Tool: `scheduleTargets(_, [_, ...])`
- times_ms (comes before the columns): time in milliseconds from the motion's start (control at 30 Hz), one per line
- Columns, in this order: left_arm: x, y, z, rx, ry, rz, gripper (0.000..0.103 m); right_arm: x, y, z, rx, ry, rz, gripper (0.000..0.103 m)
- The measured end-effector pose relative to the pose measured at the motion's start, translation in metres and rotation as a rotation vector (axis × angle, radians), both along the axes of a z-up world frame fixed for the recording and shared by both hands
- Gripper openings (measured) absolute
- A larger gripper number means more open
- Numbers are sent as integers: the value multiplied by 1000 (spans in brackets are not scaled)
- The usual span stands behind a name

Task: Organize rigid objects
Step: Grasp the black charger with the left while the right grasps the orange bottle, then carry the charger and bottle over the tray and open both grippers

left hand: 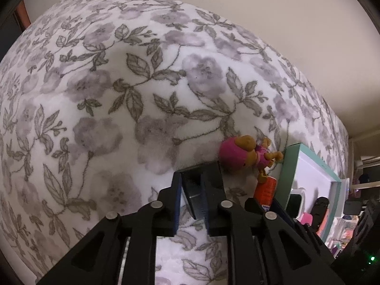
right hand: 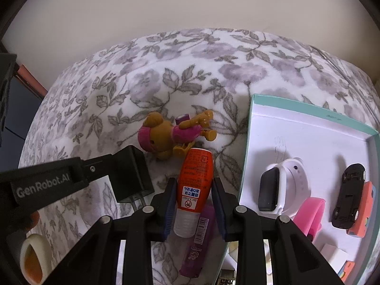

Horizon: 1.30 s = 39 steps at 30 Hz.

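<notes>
While the left gripper (right hand: 133,178) grasps a black plug-in charger block (right hand: 129,171), the right gripper (right hand: 193,204) straddles the orange plastic bottle (right hand: 193,182) — long axis along its fingers, seemingly unclenched — beside the teal-rimmed white box (right hand: 306,116).

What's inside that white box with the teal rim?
In the white box lie a white smartwatch, a black toy car, a pink band and an orange piece under the car. The right gripper covers the near corner.

"GenRobot.AI" on left gripper (right hand: 129,178); prohibition sign on orange bottle (right hand: 193,185).
</notes>
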<state>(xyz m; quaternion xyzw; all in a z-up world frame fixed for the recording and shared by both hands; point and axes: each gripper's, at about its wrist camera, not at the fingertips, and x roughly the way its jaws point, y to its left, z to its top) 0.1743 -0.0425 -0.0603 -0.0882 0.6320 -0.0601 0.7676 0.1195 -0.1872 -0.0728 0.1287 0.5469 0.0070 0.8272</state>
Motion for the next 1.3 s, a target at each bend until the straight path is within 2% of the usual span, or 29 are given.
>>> scheduleTargets(33, [0, 0, 0, -10, 3, -1, 42, 0, 0, 0, 1, 0, 0, 31])
scheduleTargets(100, [2, -1, -1, -22, 9, 3, 62, 0, 1, 1, -1, -2, -1, 31])
scheduleTargets(400, [0, -18, -17, 35, 49, -46, 61, -1, -5, 6, 2, -7, -11, 31])
scheduleTargets(500, [1, -18, -25, -14, 78, -32, 49, -1, -4, 5, -15, -4, -2, 31])
scheduleTargets(700, [2, -19, -25, -9, 83, -25, 46, 0, -2, 5, -17, -1, 12, 31])
scheduleTargets(1067, [1, -6, -5, -9, 40, -8, 44, -2, -9, 24, -23, -33, 4, 31])
scheduleTargets(1300, [1, -10, 17, -46, -2, -10, 44, -5, -30, 42, -12, -54, -39, 31])
